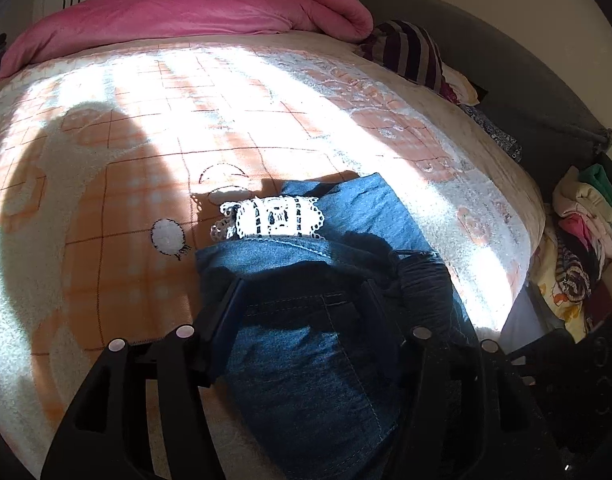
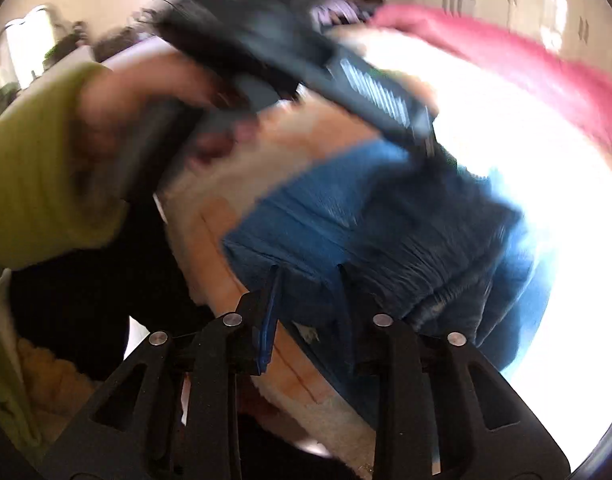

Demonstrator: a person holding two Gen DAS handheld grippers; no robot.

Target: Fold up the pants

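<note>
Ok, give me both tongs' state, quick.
Left tongs: open, straddling the jeans, not gripping.
Right tongs: slightly open at the jeans' edge; the view is blurred, no grip shows.

We see blue denim pants (image 1: 306, 340) with white lace trim (image 1: 277, 216) on a cream blanket (image 1: 145, 128) checked in orange. Behind lies a pink quilt (image 1: 193, 12); a sleeve (image 2: 37, 160) shows olive green.

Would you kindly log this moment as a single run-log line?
stage: fold nearly done | jeans: folded on bed blanket | left gripper: open over jeans | right gripper: open at jeans edge
</note>
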